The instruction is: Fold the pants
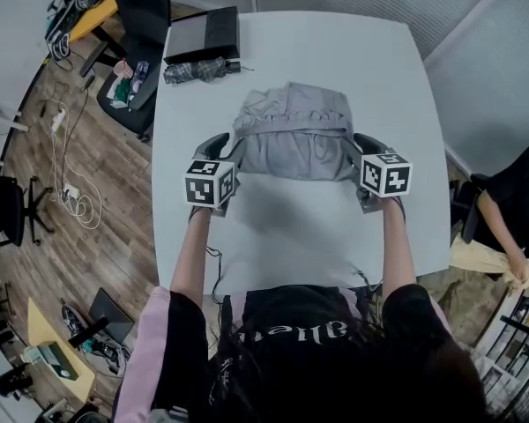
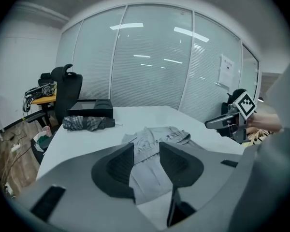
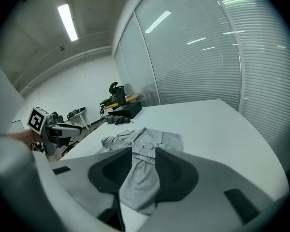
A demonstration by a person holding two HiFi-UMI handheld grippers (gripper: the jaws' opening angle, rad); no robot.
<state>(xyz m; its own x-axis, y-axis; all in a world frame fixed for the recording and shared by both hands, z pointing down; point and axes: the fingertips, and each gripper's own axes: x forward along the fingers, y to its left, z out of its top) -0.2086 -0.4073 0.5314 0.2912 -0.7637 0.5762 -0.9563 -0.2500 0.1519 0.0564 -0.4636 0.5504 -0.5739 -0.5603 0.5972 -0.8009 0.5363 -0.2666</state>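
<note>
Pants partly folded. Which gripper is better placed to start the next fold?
Right, barely. Both grippers are open beside the pants; the right gripper looks nearer the cloth's edge, the left gripper slightly off it.

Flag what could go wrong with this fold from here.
1. The pants look bunched at the far end, so the folded layers may spring apart.
2. The left claw and right claw are open close beside the pants' edges; any next move could snag the cloth and drag it.
</note>
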